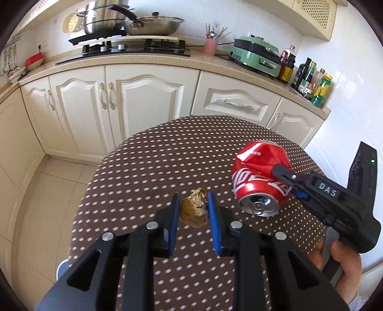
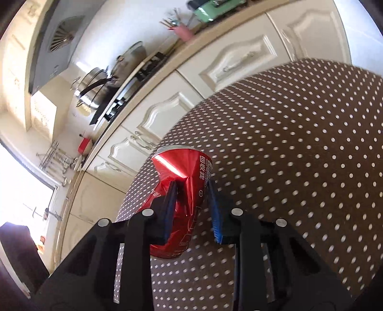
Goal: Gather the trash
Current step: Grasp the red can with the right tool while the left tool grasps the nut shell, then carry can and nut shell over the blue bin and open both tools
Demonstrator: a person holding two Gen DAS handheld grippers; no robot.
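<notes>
A crumpled brown scrap of paper (image 1: 193, 208) sits between the blue pads of my left gripper (image 1: 193, 202), which is shut on it above the brown dotted table (image 1: 148, 167). To the right, a crushed red soda can (image 1: 259, 181) is pinched at its dented middle by my right gripper (image 1: 283, 181), held by a hand (image 1: 344, 270) at the lower right. In the right wrist view the same can (image 2: 184, 191) fills the gap of that gripper (image 2: 190, 189), both pads pressing its sides, its far end up and open end near the camera.
White cabinets (image 1: 134, 100) and a counter with a gas hob (image 1: 134, 47), pots (image 1: 105, 19), a pink utensil cup (image 1: 211, 46), a green appliance (image 1: 256, 55) and bottles (image 1: 311, 81) stand behind the table. Tiled floor (image 1: 47, 203) lies to the left.
</notes>
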